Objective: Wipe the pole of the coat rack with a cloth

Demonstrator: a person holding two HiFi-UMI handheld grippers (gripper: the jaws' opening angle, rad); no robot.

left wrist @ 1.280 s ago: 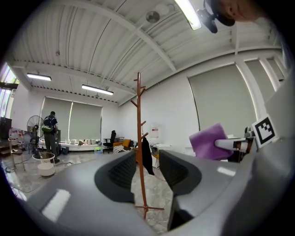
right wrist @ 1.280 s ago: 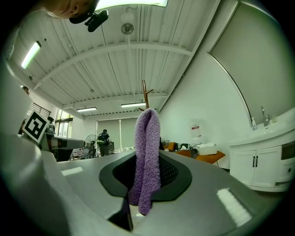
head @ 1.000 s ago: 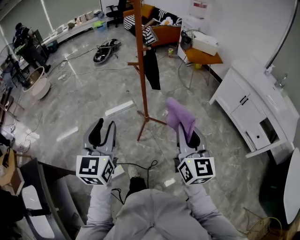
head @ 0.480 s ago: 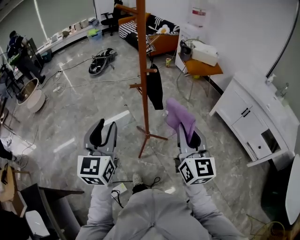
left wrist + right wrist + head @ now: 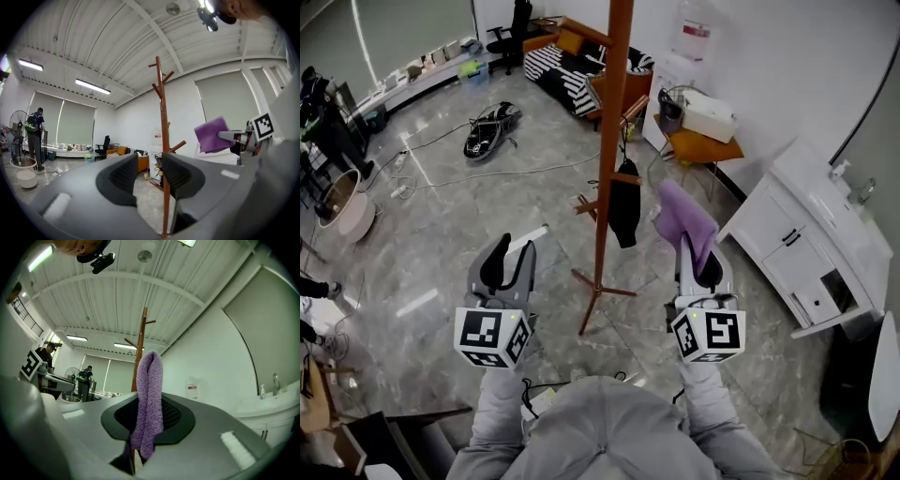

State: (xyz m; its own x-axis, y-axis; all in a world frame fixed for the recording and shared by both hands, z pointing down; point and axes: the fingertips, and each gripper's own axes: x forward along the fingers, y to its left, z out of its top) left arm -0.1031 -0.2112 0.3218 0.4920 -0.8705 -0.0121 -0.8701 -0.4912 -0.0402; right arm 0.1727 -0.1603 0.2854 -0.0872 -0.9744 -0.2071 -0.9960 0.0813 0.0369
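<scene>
Pole (image 5: 607, 187) nearer; cloth (image 5: 148, 399) between right gripper (image 5: 147, 417) fingers (image 5: 176, 419).

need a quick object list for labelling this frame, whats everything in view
coat rack: 1, reddish-brown wood, standing on the floor ahead, between the two grippers
black garment: 1, black, hanging from a peg of the rack
purple cloth: 1, purple, clamped in the right gripper, apart from the pole
white cabinet: 1, white, at the right wall
orange side table: 1, orange top, beyond the cabinet
white box: 1, white, on the side table
striped sofa: 1, black and white, far behind the rack
black bundle: 1, black, on the floor at far left, kind unclear
left gripper: 1, grey, fingers apart, nothing between them
right gripper: 1, grey, fingers shut on the cloth
</scene>
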